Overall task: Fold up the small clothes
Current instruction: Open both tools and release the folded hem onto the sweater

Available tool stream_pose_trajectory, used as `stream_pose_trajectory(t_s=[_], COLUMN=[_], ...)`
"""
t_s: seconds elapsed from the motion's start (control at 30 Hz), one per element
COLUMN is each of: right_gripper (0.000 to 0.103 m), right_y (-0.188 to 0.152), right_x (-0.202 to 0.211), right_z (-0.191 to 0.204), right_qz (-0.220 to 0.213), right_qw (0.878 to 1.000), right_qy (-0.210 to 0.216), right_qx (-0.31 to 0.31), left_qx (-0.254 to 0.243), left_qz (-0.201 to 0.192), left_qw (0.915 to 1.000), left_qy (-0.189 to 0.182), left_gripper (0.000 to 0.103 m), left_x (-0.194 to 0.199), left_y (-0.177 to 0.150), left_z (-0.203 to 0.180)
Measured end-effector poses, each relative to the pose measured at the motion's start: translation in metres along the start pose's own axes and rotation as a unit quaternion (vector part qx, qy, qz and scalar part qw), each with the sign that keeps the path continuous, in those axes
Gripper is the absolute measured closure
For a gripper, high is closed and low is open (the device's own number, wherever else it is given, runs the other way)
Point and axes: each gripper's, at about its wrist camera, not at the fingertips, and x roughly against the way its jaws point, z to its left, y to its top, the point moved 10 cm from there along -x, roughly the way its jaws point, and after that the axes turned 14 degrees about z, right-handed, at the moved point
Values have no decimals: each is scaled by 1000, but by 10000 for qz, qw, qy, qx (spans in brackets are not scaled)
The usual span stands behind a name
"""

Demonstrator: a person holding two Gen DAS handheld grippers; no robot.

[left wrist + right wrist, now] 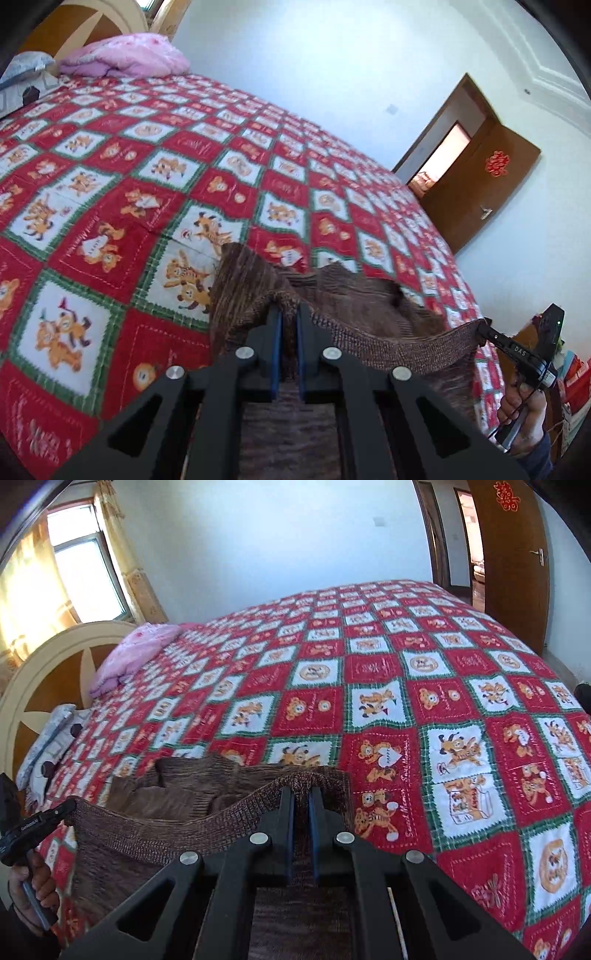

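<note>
A brown knitted garment (354, 306) is stretched between both grippers above the near edge of the bed. My left gripper (289, 314) is shut on one corner of its ribbed hem. My right gripper (301, 797) is shut on the other corner of the same hem (207, 819). The rest of the garment (173, 786) lies bunched on the bedspread beyond the hem. The right gripper also shows in the left wrist view (484, 326), and the left gripper in the right wrist view (68, 808), each pinching the hem.
The bed carries a red, white and green cartoon patchwork bedspread (406, 686). A pink quilt (136, 653) and a pillow (51, 738) lie by the round headboard (48, 664). An open brown door (517, 572) is beyond the bed's far side.
</note>
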Motion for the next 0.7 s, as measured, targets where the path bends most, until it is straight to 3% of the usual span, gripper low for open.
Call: stream_pose_trajectory(t_s=[0.17, 0.23, 0.27, 0.33, 0.43, 0.47, 0.5, 0.6, 0.67, 0.7], right_gripper=[93, 78, 62, 56, 56, 56, 56, 56, 56, 56], right_y=[4, 3, 0, -9, -33, -43, -55, -80, -83, -77], right_x=[-39, -29, -21, -5, 6, 3, -4, -34, -50, -55], right_z=[-14, -20, -21, -14, 23, 38, 57, 89, 96, 100], right_qz=[286, 114, 21, -64, 165, 326, 601, 1240, 1306, 1246], right_qw=[9994, 9995, 9996, 9998, 9982, 9959, 9912, 9773, 9740, 9732], right_qy=[15, -136, -161, -159, 89, 200, 274, 187, -109, -233], right_qx=[-181, -249, -245, -103, 570, 823, 1146, 1706, 1847, 1917], left_qx=[115, 204, 153, -68, -619, -824, -1107, -1607, -1834, -1921], left_qz=[192, 249, 187, -21, -339, -359, -338, -7, 244, 368], left_qw=[9989, 9983, 9982, 9966, 9901, 9867, 9824, 9690, 9591, 9504], left_qy=[415, 492, 542, 821, 1210, 1357, 1465, 1878, 2142, 2420], left_gripper=[94, 93, 89, 83, 49, 34, 30, 30, 30, 30], left_x=[-31, -28, -23, -8, 19, 22, 21, -2, -23, -34], left_y=[2, -5, -8, -13, -25, -29, -37, -46, -49, -48], left_z=[19, 25, 25, 22, 5, -2, -14, -29, -33, -30])
